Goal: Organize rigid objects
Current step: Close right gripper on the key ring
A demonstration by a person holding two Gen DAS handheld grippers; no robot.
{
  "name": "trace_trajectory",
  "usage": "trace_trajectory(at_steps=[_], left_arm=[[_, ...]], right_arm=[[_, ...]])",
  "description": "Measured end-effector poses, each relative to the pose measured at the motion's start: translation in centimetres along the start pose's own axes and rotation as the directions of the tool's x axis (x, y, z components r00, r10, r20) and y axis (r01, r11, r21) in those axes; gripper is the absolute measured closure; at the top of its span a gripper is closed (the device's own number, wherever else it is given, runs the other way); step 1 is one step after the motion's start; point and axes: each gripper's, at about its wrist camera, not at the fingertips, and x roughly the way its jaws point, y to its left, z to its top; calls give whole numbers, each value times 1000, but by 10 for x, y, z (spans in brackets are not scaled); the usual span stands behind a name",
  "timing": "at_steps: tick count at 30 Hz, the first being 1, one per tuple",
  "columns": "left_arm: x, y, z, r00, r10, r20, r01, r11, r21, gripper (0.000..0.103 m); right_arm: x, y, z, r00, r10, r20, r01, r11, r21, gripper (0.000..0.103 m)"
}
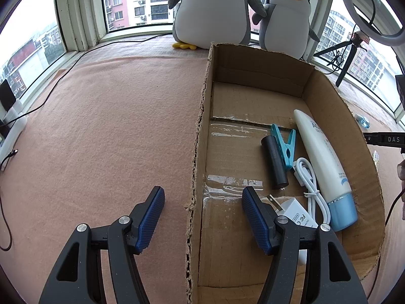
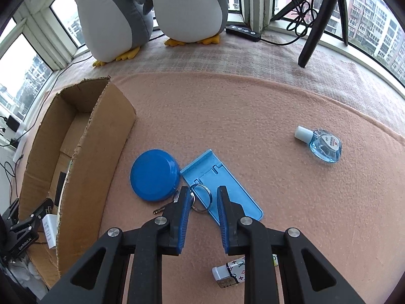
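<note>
The right gripper hangs parted over a silver key ring lying on a light-blue stand, beside a round blue lid. The left gripper, spread wide and empty, straddles the box wall.

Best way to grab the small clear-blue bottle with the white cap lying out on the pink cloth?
Come from above with the right tool and pinch the small clear-blue bottle across its neck by the white cap; it lies flat, and its body looks too low to clamp.
</note>
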Motion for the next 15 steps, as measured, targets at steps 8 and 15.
trace_trajectory(at_steps=[8,15], left_arm=[[0,0,0,1000,0,0,0,1000,0,35],[0,0,0,1000,0,0,0,1000,0,35]], right_arm=[[0,11,-5,999,-44,1,44,998,-55,95],[-7,13,-9,999,-51,15,51,997,-58,100]])
